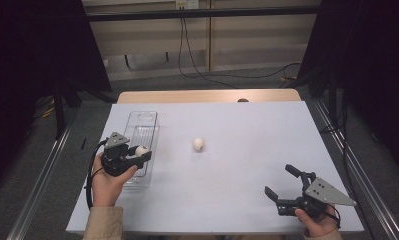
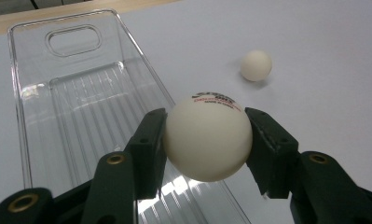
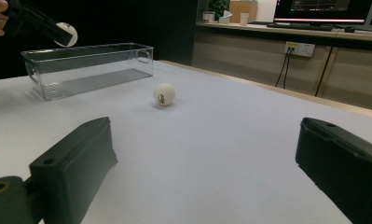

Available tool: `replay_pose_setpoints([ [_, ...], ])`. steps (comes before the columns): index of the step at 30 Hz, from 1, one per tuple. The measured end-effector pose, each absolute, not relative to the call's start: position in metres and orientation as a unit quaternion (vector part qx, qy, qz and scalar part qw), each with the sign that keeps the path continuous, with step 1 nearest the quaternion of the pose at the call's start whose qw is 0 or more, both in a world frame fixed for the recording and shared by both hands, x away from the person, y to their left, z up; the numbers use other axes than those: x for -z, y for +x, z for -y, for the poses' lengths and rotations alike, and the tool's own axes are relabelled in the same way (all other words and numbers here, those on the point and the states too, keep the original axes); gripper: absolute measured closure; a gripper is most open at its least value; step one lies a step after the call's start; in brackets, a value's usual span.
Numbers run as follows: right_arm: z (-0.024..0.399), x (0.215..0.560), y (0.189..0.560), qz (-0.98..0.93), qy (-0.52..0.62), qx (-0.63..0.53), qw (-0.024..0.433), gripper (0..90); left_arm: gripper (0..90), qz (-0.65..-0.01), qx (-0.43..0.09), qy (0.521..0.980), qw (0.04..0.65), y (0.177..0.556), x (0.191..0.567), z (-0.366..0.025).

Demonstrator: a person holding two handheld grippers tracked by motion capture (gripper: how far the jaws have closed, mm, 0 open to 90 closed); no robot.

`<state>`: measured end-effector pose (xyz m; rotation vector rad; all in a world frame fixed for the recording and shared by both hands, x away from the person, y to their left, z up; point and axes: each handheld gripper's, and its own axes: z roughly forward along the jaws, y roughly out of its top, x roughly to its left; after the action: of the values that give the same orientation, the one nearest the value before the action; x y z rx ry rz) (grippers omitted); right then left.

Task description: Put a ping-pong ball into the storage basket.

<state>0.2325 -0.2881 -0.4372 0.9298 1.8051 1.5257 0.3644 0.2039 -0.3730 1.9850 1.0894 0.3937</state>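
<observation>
My left gripper (image 1: 141, 151) is shut on a white ping-pong ball (image 2: 207, 137) with red print, held just above the right rim of a clear plastic bin (image 1: 141, 131) at the table's left. That held ball (image 1: 141, 150) hangs over the bin's near half. A second white ball (image 1: 198, 144) lies loose on the white table near the middle, also seen beyond the jaws as a small ball (image 2: 256, 65). My right gripper (image 1: 282, 182) rests open near the front right edge, nothing between its jaws; its view faces the loose ball (image 3: 164, 94) and the bin (image 3: 88, 67).
The white table sheet (image 1: 247, 125) spreads wide between the two hands. A wooden strip (image 1: 207, 95) runs along the far edge. Dark curtains and cables stand behind the table.
</observation>
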Motion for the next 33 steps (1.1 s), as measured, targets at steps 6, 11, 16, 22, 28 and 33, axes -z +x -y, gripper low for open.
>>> replay_pose_setpoints([
  [6,0.288,0.437,0.232,-0.679,0.349,-0.574,0.296,3.5,51.0,-0.438,-0.159,0.786,0.405,0.366,0.376,-0.207],
  [11,0.288,0.437,0.232,-0.679,0.349,-0.574,0.296,3.4,51.0,-0.441,-0.161,0.786,0.403,0.367,0.378,-0.208],
  [16,0.288,0.437,0.232,-0.679,0.349,-0.574,0.296,3.4,51.0,-0.446,-0.163,0.785,0.399,0.368,0.380,-0.211],
  [22,0.288,0.437,0.232,-0.679,0.349,-0.574,0.296,3.4,51.0,-0.448,-0.164,0.783,0.399,0.369,0.382,-0.213],
  [28,0.288,0.437,0.232,-0.679,0.348,-0.574,0.296,3.4,51.0,-0.452,-0.166,0.782,0.397,0.369,0.384,-0.215],
  [33,0.288,0.437,0.232,-0.679,0.349,-0.574,0.296,3.4,51.0,-0.454,-0.168,0.781,0.395,0.370,0.385,-0.216],
])
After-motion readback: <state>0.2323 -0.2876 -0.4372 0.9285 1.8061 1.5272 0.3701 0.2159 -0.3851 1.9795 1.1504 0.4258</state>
